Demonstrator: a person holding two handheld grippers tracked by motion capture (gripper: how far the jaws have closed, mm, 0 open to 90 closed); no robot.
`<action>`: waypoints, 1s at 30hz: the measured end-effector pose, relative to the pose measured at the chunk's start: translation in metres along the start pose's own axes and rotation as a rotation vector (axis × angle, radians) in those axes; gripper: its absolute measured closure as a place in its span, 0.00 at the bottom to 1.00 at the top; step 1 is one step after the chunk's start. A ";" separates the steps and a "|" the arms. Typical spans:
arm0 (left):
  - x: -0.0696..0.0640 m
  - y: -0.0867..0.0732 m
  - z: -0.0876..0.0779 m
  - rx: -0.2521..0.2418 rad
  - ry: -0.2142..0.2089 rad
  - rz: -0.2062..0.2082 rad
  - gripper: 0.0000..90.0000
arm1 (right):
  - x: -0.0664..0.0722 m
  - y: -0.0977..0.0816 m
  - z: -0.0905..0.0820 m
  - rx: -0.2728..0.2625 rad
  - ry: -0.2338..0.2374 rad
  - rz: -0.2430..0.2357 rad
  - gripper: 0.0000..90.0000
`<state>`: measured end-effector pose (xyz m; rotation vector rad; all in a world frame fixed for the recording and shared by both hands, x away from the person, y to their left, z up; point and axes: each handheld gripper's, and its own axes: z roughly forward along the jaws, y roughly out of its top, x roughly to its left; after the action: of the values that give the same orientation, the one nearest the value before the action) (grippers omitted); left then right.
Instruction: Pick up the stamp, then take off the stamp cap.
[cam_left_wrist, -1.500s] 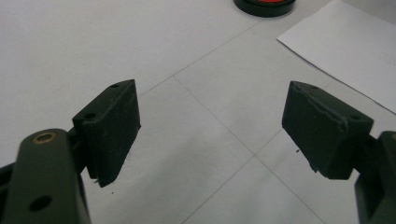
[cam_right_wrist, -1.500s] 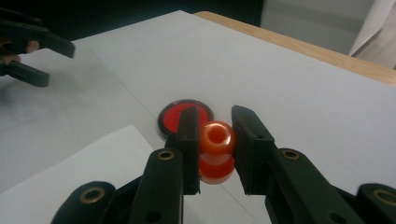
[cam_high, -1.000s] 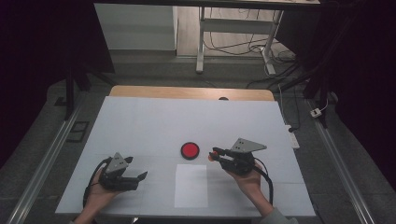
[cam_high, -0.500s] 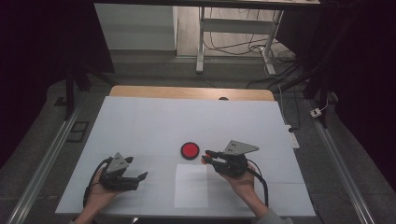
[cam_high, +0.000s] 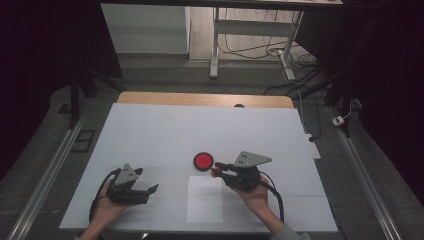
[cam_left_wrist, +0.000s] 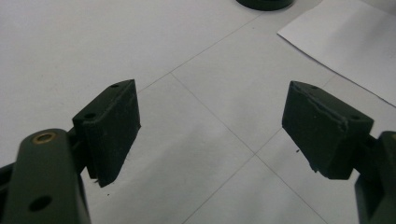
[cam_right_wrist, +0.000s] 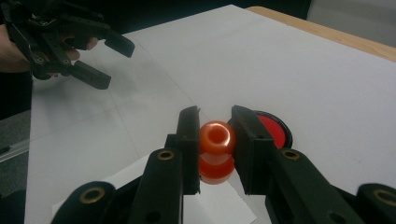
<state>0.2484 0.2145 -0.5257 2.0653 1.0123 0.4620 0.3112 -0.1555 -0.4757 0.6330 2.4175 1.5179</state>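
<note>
Orange spool (cam_right_wrist: 215, 151) clamped between the right gripper (cam_right_wrist: 215, 154) jaws beside red disc (cam_right_wrist: 274, 130), bore seemingly facing the camera, left gripper (cam_left_wrist: 210, 126) spread wide, holding nothing

White table (cam_high: 150, 135), red disc (cam_high: 203, 160), paper sheet (cam_high: 205, 202)

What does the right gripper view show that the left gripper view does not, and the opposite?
The right gripper view gives the right gripper shut on an orange spool-shaped piece, the red face of the round disc behind it, and the table's wooden edge. The left gripper view gives the left gripper from close, jaws wide apart with nothing between them. Both share the white table cover and the paper sheet.
</note>
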 end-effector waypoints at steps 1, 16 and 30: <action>0.000 0.000 0.000 0.000 0.000 0.001 0.22 | 0.000 0.000 0.000 0.001 -0.001 0.000 0.80; -0.007 0.011 0.005 -0.010 -0.014 0.028 0.22 | -0.002 0.002 -0.003 -0.005 -0.008 -0.002 0.80; -0.034 0.045 0.028 -0.019 -0.086 0.138 0.23 | -0.003 0.003 -0.006 -0.015 -0.013 0.001 0.80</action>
<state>0.2670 0.1568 -0.5081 2.1278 0.8154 0.4468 0.3117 -0.1605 -0.4708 0.6400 2.3940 1.5260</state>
